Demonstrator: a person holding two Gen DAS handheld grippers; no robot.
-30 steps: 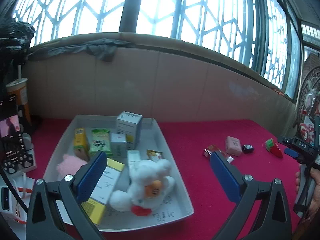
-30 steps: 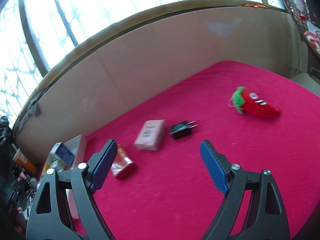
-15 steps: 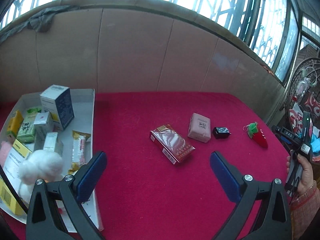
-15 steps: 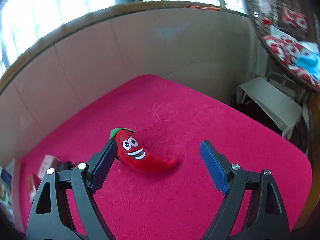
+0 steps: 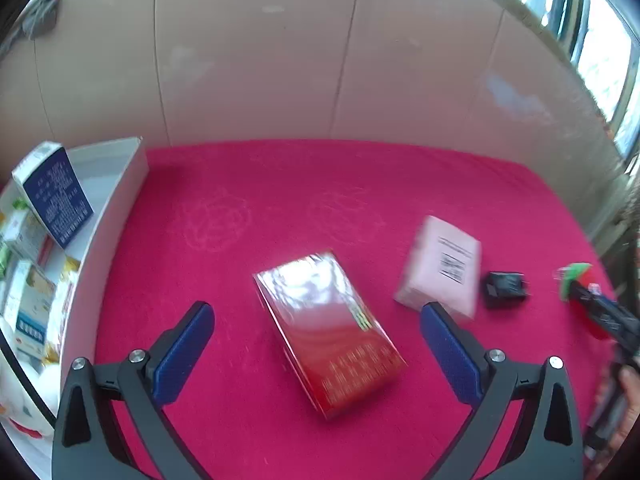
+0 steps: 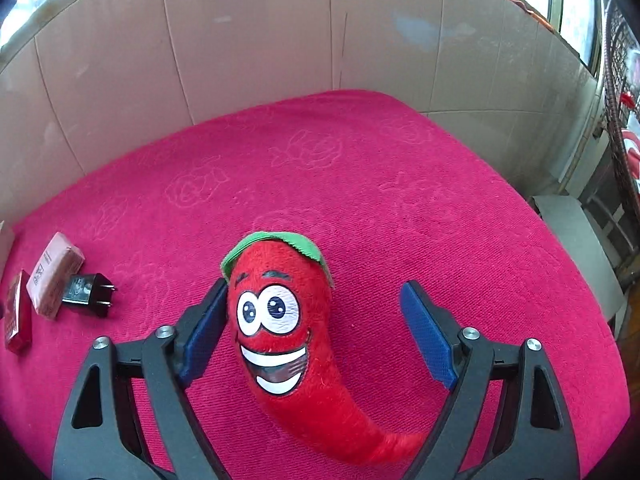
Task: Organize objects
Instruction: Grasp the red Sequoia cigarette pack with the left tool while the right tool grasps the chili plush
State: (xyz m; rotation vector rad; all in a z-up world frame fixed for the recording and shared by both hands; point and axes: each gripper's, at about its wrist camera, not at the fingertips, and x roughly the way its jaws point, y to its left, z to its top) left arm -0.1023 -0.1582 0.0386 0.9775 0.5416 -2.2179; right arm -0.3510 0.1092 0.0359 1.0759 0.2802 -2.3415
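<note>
A glossy red box (image 5: 332, 332) lies on the pink cloth, and my left gripper (image 5: 316, 320) hangs over it, open, one blue pad on each side and neither touching. A red chili plush (image 6: 280, 328) with a green cap and a smiling face lies between the pads of my right gripper (image 6: 314, 292). Those jaws are closing: the left pad is right at the plush and the right pad stands clear of it. In the left wrist view the chili plush (image 5: 576, 280) shows at the far right edge.
A pink packet (image 5: 444, 268) and a black charger plug (image 5: 504, 290) lie right of the red box. A white tray (image 5: 116, 208) with several boxes and a white plush stands at the left. The cloth ends at the right, with a grey bench (image 6: 576, 248) beyond.
The left view swung right from the tray to the red box, now between its pads. The right gripper dropped onto the chili plush and its jaws narrowed around it.
</note>
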